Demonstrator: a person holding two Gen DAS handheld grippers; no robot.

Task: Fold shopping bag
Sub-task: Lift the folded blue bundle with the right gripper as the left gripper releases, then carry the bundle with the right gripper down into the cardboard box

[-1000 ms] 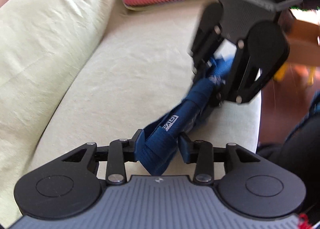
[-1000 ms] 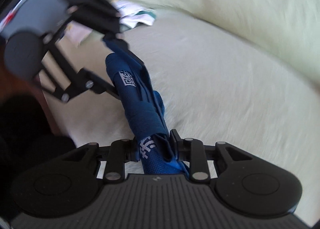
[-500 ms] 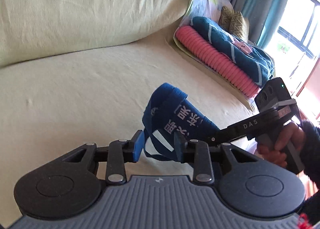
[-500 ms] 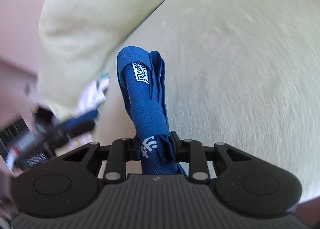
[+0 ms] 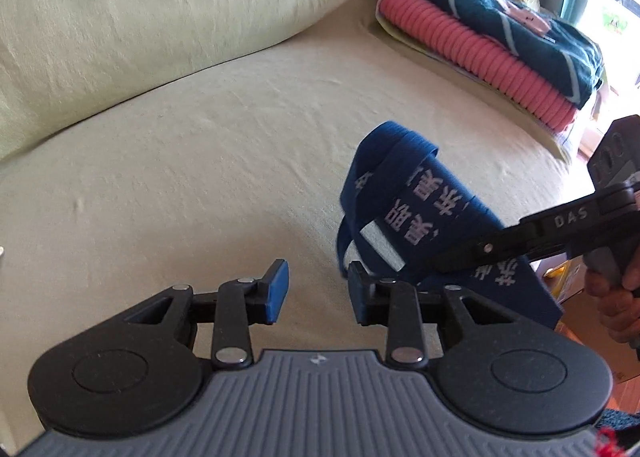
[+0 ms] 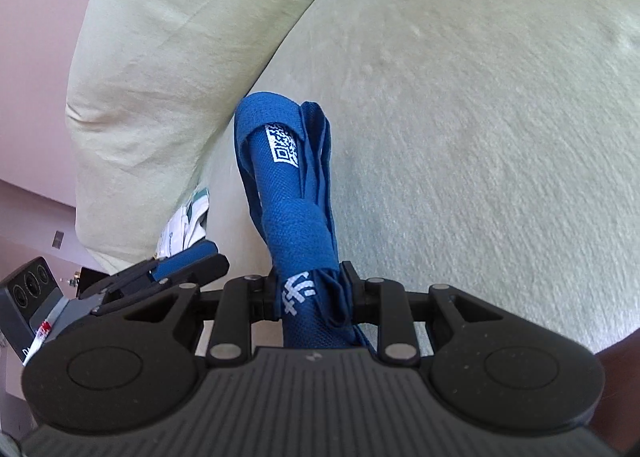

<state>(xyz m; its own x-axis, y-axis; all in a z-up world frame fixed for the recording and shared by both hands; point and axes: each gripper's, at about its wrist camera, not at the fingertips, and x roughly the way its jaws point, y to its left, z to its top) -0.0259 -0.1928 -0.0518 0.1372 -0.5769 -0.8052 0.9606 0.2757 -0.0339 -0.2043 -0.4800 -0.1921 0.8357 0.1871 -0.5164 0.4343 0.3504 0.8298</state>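
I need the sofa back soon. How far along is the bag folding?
Nearly done: the blue shopping bag is already rolled into a tight bundle with its strap wrapped around it. The right gripper clamps it above the sofa seat; the left gripper is empty. Left: setting it down.

Left hand-held gripper (image 5: 316, 291) jaws apart, empty; right hand-held gripper (image 5: 460, 257) clamps shopping bag (image 5: 420, 217) over sofa (image 5: 200, 137).

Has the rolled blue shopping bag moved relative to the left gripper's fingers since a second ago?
Yes. The rolled blue shopping bag has left the left gripper, whose jaws now stand open and empty, and sits right of them, clamped by the right gripper over the cream sofa seat.
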